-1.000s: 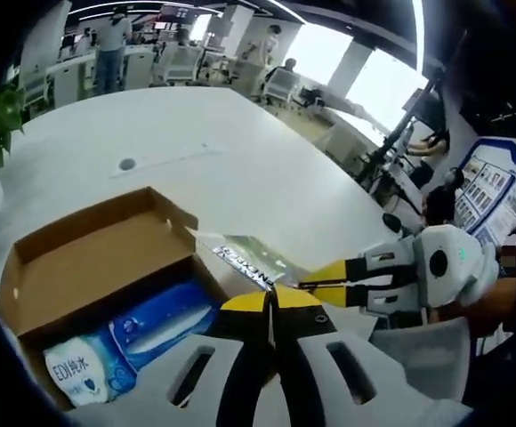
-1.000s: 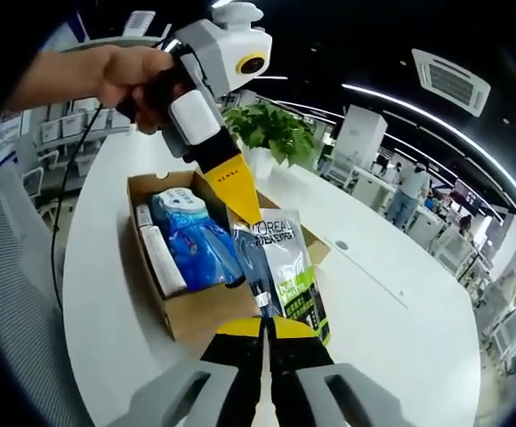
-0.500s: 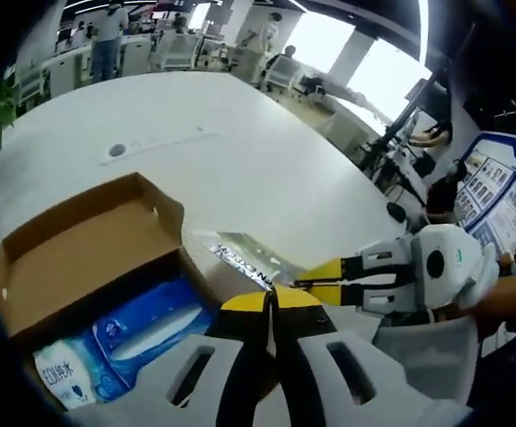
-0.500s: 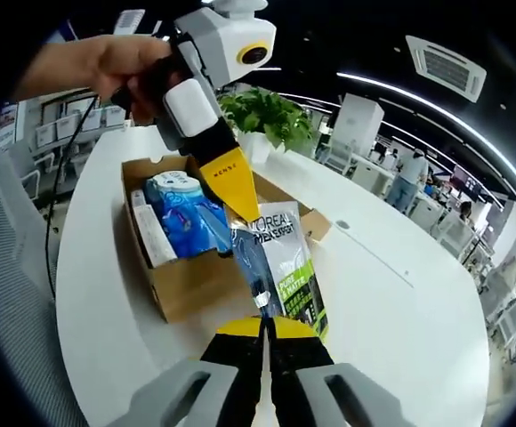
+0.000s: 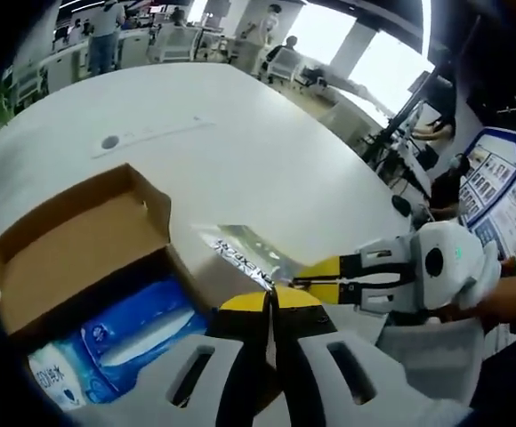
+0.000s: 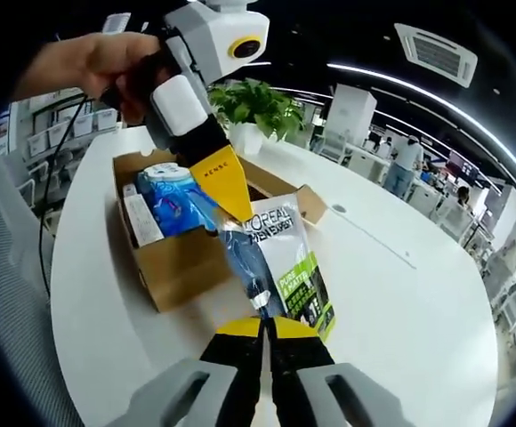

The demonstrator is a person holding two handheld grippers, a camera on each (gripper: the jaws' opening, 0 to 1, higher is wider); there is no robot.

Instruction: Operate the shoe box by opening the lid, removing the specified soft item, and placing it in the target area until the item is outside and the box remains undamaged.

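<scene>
**Pouch held between both hand-held grippers, outside the box**

Big white rounded bench (image 6: 400, 302) carries everything; in left gripper view its top (image 5: 205, 142) runs far back w/ a small round port on it.

Open brown cardboard shoe box (image 6: 182, 262) sits on the bench, flaps up. In left gripper view the box (image 5: 71, 240) is left of the jaws. Inside it: blue-and-white soft wipes pack (image 6: 173, 200), also seen at box's near end (image 5: 107, 342); a slim white item lies beside the pack along one wall, too small to tell what.

Glossy grey, white & green flat soft pouch w/ printed lettering (image 6: 280, 262) hangs over the bench just beside the box's wall, out of the box. Can't tell if its lower edge touches the bench.

Right hand-held gripper (image 6: 265, 322): yellow-tipped jaws closed tight on pouch's near edge. In left gripper view it comes in from the right (image 5: 298, 277), pinching the pouch (image 5: 245, 253).

Left hand-held gripper (image 5: 271, 298): jaws pressed together on the pouch's opp. end. In right gripper view its yellow tip (image 6: 238, 216) meets the pouch top, a person's hand (image 6: 107, 67) gripping the handle above.

Potted green plant (image 6: 253, 107) stands behind the box.
</scene>
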